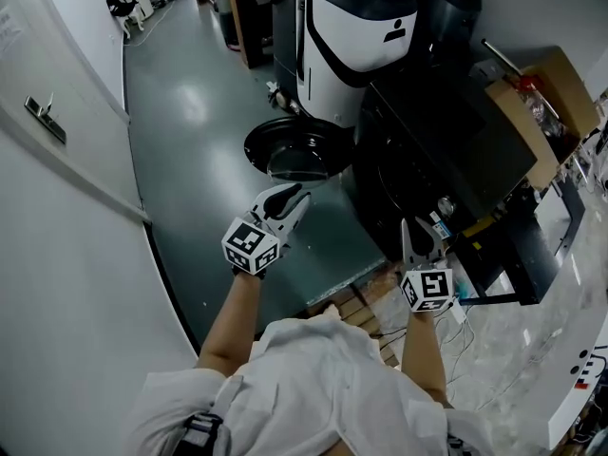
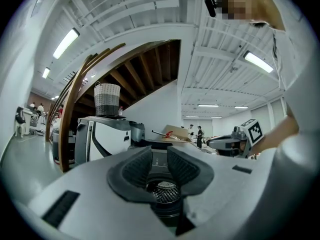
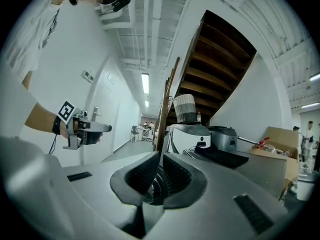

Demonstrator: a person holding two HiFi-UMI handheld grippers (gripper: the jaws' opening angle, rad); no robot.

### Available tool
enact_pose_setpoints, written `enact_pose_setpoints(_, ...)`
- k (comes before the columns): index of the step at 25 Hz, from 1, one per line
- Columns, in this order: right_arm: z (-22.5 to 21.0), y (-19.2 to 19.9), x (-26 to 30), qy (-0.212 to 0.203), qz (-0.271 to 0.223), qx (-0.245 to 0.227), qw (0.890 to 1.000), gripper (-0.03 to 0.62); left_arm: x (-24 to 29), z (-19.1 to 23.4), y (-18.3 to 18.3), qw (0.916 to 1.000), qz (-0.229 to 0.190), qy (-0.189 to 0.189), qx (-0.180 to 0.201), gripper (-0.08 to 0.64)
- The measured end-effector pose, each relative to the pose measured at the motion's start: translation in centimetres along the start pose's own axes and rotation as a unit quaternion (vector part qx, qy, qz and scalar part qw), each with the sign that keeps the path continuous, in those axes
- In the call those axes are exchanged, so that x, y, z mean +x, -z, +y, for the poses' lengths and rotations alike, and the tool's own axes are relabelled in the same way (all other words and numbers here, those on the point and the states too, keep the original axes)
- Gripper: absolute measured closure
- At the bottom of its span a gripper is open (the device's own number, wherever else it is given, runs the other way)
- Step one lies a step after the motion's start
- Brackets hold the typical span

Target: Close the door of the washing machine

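Observation:
The black front-loading washing machine [image 1: 427, 150] stands right of centre in the head view. Its round door [image 1: 296, 150] hangs open to the left, over the floor. My left gripper [image 1: 290, 198] hovers just below the door's rim, apart from it, jaws a little open with nothing between them. In the left gripper view [image 2: 160, 159] the steel drum [image 2: 165, 191] shows through the gap. My right gripper [image 1: 415, 236] is in front of the machine's face, shut and empty. In the right gripper view [image 3: 159, 164] the dark door [image 3: 156, 189] shows beyond the jaws.
A white and black machine [image 1: 351, 36] with a woven basket [image 2: 107, 99] on top stands behind the washer. A cardboard box [image 1: 532, 112] lies on the washer's far side. A white wall [image 1: 57, 217] runs along the left, and wooden stairs [image 3: 220, 69] rise overhead.

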State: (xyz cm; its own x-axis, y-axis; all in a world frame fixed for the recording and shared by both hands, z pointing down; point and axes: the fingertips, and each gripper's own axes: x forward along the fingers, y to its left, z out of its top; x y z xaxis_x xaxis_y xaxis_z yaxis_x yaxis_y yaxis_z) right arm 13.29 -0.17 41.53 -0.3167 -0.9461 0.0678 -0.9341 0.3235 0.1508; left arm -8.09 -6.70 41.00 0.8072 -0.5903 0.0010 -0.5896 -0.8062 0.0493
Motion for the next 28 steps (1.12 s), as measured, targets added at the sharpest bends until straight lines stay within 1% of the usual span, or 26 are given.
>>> enact_pose_setpoints(5, -2.9, 0.6, 2.4, -0.031, 0.009, -0.001, 0.999, 0.558, 3.5, 0.7, -0.2, 0.9998, -0.010, -0.016, -0.007, 0.436)
enact_pose_setpoints(10, -3.5, 1.0, 4.7, -0.061, 0.009, 0.001, 0.998, 0.558, 4.5, 1.9, 0.0, 0.9995, -0.005, -0.032, -0.002, 0.416)
enact_pose_setpoints(14, -2.5, 1.6, 6.2, -0.082, 0.012, 0.014, 0.996, 0.558, 3.8, 2.8, 0.5, 0.9992, 0.012, -0.039, -0.005, 0.394)
enact_pose_setpoints(17, -1.1, 1.4, 7.1, -0.100, 0.012, 0.018, 0.995, 0.558, 2.7, 3.8, 0.8, 0.9983, 0.026, -0.051, -0.007, 0.394)
enact_pose_setpoints(20, 0.1, 1.3, 8.4, -0.114, 0.013, 0.018, 0.993, 0.558, 2.1, 5.3, 1.1, 0.9976, 0.031, -0.061, -0.008, 0.394)
enact_pose_setpoints(23, 0.8, 1.4, 9.8, -0.120, 0.014, 0.019, 0.993, 0.557, 2.0, 6.9, 1.7, 0.9975, 0.035, -0.060, -0.012, 0.394)
enact_pose_setpoints(24, 1.1, 1.4, 10.3, -0.120, 0.015, 0.020, 0.992, 0.552, 2.0, 7.6, 2.1, 0.9975, 0.039, -0.057, -0.014, 0.394)
enact_pose_setpoints(26, 1.6, 1.6, 11.5, -0.122, 0.018, 0.021, 0.992, 0.495, 2.1, 9.0, 2.8, 0.9976, 0.046, -0.049, -0.018, 0.387)
enact_pose_setpoints(28, 2.2, 1.9, 13.0, -0.124, 0.024, 0.017, 0.992, 0.483, 2.5, 10.8, 3.4, 0.9977, 0.051, -0.039, -0.019, 0.377)
